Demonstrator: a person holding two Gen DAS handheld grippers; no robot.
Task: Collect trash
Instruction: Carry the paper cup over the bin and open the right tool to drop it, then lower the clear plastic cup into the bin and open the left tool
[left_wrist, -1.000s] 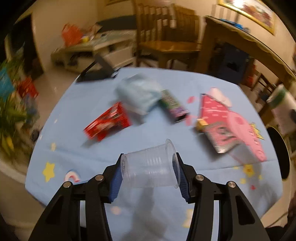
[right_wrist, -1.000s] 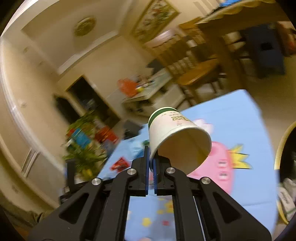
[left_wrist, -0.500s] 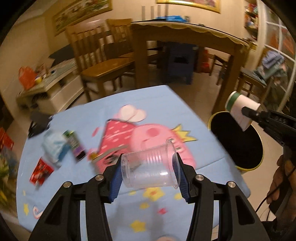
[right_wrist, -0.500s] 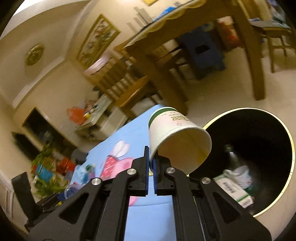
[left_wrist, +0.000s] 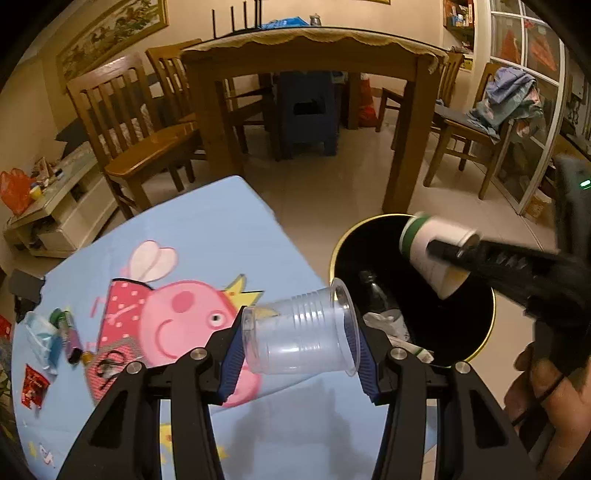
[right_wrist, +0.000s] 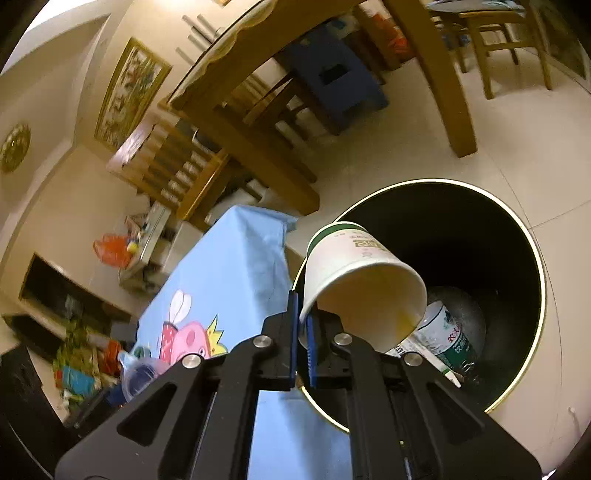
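With both cups already at the black bin (right_wrist: 532, 236), this is the drop step. Right gripper (right_wrist: 302, 332) pinches the paper cup (right_wrist: 354, 273) by its wall, jaws nearly together, mouth tipped over the opening. Left gripper (left_wrist: 297, 341) clamps the clear plastic cup (left_wrist: 299, 332) sideways at mid-width, above the blue tablecloth (left_wrist: 207, 236); bin at its 2 o'clock. Next: release right, then carry left over the rim.

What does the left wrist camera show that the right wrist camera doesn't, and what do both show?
Only the left wrist view: the person's hand holding the right tongs, and the red wrapper on the table.

Only the right wrist view: the right tongs pinching the paper cup's rim, and a labelled bottle in the bin.

Both: the clear plastic cup in the left tongs, the paper cup, the bin and the blue cartoon tablecloth.
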